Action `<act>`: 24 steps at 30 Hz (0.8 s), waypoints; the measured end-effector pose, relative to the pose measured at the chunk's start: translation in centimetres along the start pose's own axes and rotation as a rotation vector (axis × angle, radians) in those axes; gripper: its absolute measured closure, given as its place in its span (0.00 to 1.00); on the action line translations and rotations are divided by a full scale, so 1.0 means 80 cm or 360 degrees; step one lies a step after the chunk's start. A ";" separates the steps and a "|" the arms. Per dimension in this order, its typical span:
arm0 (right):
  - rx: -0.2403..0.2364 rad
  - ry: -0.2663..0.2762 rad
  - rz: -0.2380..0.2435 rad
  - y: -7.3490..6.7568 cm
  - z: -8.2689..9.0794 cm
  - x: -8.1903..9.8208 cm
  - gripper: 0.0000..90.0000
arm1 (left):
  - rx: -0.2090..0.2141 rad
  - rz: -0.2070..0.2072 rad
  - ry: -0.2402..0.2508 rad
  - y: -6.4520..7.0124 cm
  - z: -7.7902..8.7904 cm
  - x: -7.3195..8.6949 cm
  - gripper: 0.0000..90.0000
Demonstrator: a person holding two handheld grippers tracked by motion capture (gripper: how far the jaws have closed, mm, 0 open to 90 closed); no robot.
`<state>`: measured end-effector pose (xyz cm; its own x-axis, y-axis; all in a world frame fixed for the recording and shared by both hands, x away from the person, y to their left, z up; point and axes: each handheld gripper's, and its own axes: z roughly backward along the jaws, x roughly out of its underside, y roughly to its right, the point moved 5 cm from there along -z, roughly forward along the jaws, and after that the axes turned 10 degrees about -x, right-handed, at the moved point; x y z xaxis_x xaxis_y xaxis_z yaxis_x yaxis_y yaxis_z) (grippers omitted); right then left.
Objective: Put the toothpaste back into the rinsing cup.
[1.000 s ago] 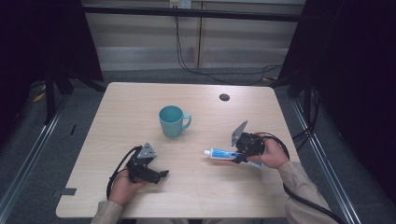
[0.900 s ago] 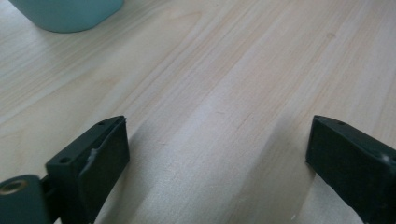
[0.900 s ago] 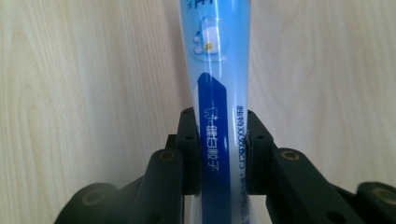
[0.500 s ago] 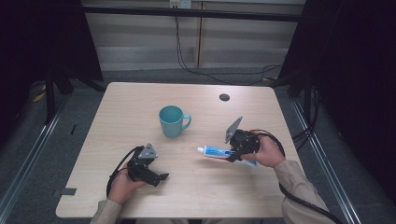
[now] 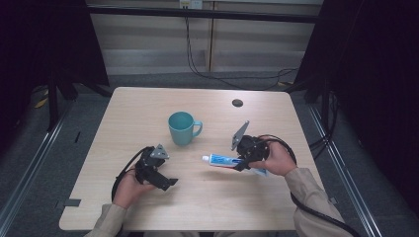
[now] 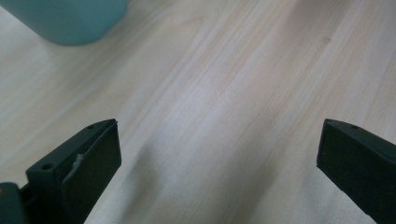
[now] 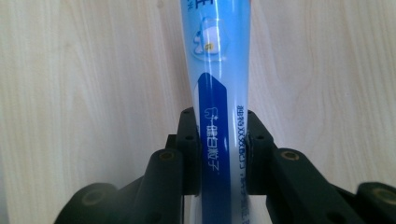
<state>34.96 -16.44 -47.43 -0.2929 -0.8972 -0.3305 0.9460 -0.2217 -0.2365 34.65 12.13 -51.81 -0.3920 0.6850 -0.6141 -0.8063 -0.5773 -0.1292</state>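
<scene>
**Right gripper clamped on toothpaste tube, left idle and open**

Right now I see the right gripper [image 5: 240,163] closed tight on the toothpaste tube [image 5: 223,160], roughly mid-tube. In the right gripper view both black jaws press the tube [image 7: 219,93] from either side, w/ blue band and printed text running up between them. The tube's white cap end points left in the high view, toward table centre; its other end sits under my right hand [image 5: 274,158]. I can't tell if the tube is touching the table [image 5: 133,111] or just above it.

The left gripper [image 5: 165,182] sits near the front left, held by my left hand [image 5: 127,186], jaws spread wide. In the left gripper view there's bare wood grain between the two jaws, nothing gripped.

The teal mug [image 5: 181,127] stands upright at approx. table centre, handle to the right, far of both grippers and apart from them. Its base edge shows at top left of the left gripper view [image 6: 65,21]. A small dark round spot [image 5: 237,102] is at the far right of the tabletop.
</scene>
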 end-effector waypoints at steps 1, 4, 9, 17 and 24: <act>-0.0012 0.0003 0.0013 0.000 0.001 -0.001 0.82 | 0.0008 -0.0008 -0.0006 0.001 0.002 -0.004 0.00; -0.0012 -0.0001 0.0030 -0.002 0.001 -0.007 0.82 | 0.0019 -0.0099 -0.0045 0.004 0.008 -0.019 0.00; -0.0035 -0.0025 0.0039 -0.006 -0.002 -0.017 0.82 | 0.0072 -0.0224 -0.0071 0.019 0.009 -0.042 0.08; -0.0057 -0.0045 0.0033 -0.008 -0.004 -0.022 0.82 | 0.0116 -0.0331 -0.0082 0.037 0.004 -0.070 0.17; -0.0055 -0.0036 0.0061 -0.007 -0.003 -0.030 0.82 | 0.0167 -0.0386 -0.0082 0.047 0.006 -0.090 0.18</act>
<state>35.09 -14.05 -46.74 -0.2531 -0.9132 -0.3195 0.9510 -0.1741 -0.2557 34.23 5.25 -47.46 -0.2020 0.8209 -0.5342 -0.9198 -0.3464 -0.1845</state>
